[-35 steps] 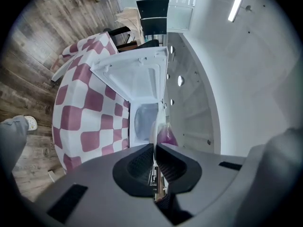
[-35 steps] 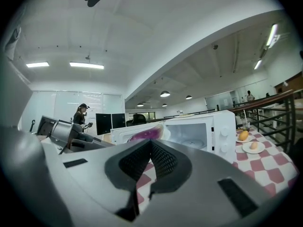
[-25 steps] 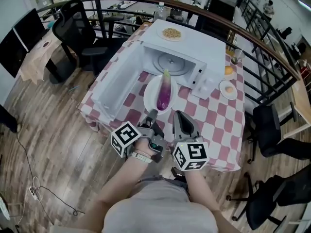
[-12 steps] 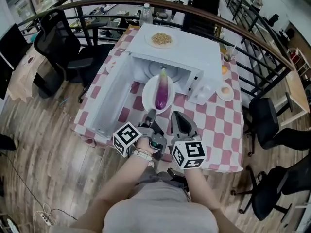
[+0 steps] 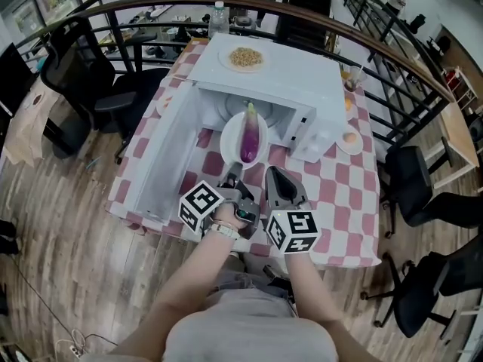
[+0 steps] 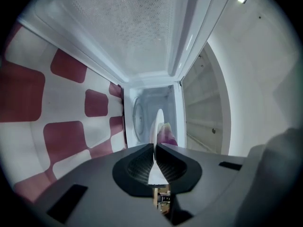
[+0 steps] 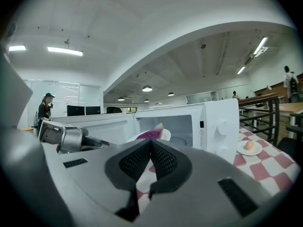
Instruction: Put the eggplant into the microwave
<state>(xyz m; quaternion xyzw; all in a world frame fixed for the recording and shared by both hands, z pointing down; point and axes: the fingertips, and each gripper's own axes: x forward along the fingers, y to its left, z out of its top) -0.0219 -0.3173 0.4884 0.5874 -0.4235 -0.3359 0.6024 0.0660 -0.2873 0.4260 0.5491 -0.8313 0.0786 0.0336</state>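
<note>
A purple eggplant (image 5: pixel 249 136) lies on a white plate (image 5: pixel 230 138), its tip at the mouth of the open white microwave (image 5: pixel 287 78). The microwave's door (image 5: pixel 162 157) hangs open to the left. My left gripper (image 5: pixel 234 178) is shut on the plate's near rim. In the left gripper view the plate (image 6: pixel 157 123) shows edge-on between the pads, with the eggplant (image 6: pixel 167 135) beyond them. My right gripper (image 5: pixel 276 181) is shut with nothing in it, beside the left one and just right of the plate. In the right gripper view the eggplant (image 7: pixel 150 134) sits before the cavity.
A plate of grains (image 5: pixel 246 57) rests on top of the microwave. To its right on the checked tablecloth (image 5: pixel 339 194) are an egg on a small plate (image 5: pixel 351 138), an orange (image 5: pixel 348 105) and a glass. A curved railing (image 5: pixel 392 59) rings the table; office chairs (image 5: pixel 75 74) stand nearby.
Both grippers have moved forward toward the microwave, the plate going with the left one. The eggplant's tip has come from in front of the cavity to its mouth.
</note>
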